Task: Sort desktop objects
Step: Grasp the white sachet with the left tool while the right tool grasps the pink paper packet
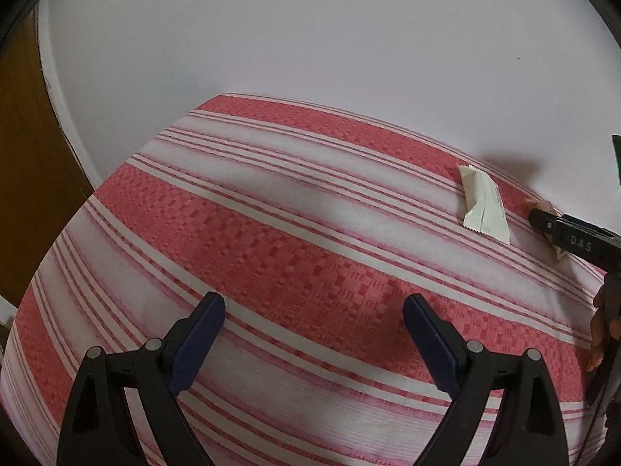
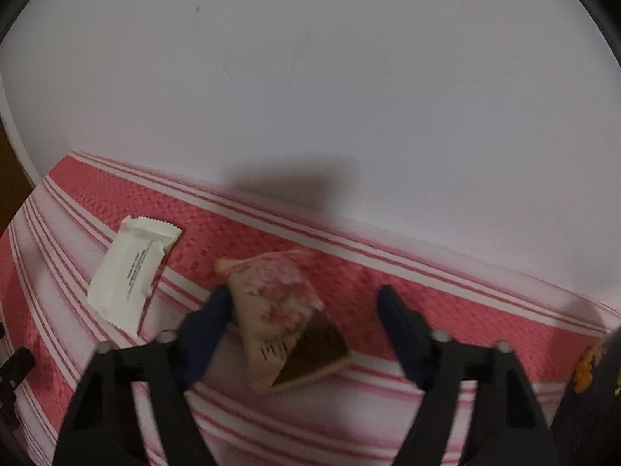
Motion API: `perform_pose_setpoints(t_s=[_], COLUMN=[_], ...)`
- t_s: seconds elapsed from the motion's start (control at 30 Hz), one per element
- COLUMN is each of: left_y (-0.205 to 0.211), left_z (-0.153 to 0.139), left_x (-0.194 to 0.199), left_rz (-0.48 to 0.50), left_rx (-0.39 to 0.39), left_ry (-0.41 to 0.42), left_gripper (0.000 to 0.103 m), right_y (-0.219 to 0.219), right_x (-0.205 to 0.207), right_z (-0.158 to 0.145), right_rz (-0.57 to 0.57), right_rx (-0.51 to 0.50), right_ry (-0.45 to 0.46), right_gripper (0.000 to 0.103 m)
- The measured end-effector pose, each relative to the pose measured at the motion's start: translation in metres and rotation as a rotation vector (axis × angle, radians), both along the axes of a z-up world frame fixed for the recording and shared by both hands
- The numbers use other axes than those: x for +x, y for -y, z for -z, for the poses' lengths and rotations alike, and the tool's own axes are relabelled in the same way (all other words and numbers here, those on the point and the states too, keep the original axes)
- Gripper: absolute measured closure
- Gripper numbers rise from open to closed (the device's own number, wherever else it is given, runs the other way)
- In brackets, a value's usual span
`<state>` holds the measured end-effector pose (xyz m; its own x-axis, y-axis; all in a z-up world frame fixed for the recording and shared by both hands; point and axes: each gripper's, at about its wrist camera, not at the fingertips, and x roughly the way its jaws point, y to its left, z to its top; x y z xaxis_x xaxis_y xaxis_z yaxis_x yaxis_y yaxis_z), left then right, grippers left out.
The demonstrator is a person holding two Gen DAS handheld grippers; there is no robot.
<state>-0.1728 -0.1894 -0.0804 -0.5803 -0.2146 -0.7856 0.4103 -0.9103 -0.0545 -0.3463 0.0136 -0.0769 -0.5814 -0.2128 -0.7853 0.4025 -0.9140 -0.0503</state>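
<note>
The right gripper (image 2: 302, 310) straddles a pink snack packet (image 2: 287, 318) on the striped cloth (image 2: 388, 272), its fingers apart, only the left finger touching it, probably to lift it. A white packet (image 2: 130, 272) lies beside it. The left gripper (image 1: 314, 306) hovers open, holding nothing.

My left claw (image 1: 313, 316) hangs wide apart, tilted downward. My right claw (image 2: 302, 310), at its three o'clock, tilts downward too, pads spread.

You see a red-and-white striped cloth (image 1: 295, 272) spread over a plain white table (image 1: 310, 58), brown wood (image 1: 23, 155) at left.
</note>
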Motion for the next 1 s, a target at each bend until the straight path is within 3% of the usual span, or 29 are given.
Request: perform_pose_setpoints(t_s=[0.1, 0.17, 0.27, 0.37, 0.6, 0.73, 0.83, 0.93, 1.0], left_y=[0.0, -0.001, 0.0, -0.008, -0.062, -0.089, -0.107, -0.114, -0.108], left_z=[0.0, -0.001, -0.004, -0.017, -0.047, -0.045, -0.031, -0.017, -0.011], left_x=[0.0, 0.0, 0.0, 0.003, -0.051, -0.095, -0.123, -0.141, -0.146], left_rz=[0.0, 0.004, 0.015, 0.03, 0.28, 0.328, 0.36, 0.358, 0.342], left_rx=[-0.002, 0.004, 0.024, -0.011, -0.037, -0.003, -0.031, -0.086, -0.047], left_ry=[0.002, -0.003, -0.028, -0.102, -0.14, -0.101, -0.029, 0.029, 0.015], left_gripper=[0.009, 0.009, 0.009, 0.009, 0.009, 0.009, 0.009, 0.021, 0.026], right_y=[-0.001, -0.006, -0.022, -0.044, -0.086, -0.097, -0.104, -0.111, -0.112], right_x=[0.003, 0.011, 0.032, 0.061, 0.143, 0.176, 0.169, 0.166, 0.165], right_z=[0.001, 0.0, -0.003, -0.01, -0.032, -0.032, -0.034, -0.034, -0.036], right_rz=[-0.017, -0.011, 0.019, 0.042, 0.101, 0.129, 0.145, 0.151, 0.143], right_rx=[-0.016, -0.031, -0.085, -0.181, -0.309, -0.315, -0.314, -0.361, -0.365], right_ry=[0.007, 0.016, 0.037, 0.03, -0.058, -0.122, -0.13, -0.114, -0.114], right_gripper=[0.048, 0.059, 0.062, 0.062, 0.062, 0.061, 0.061, 0.061, 0.061])
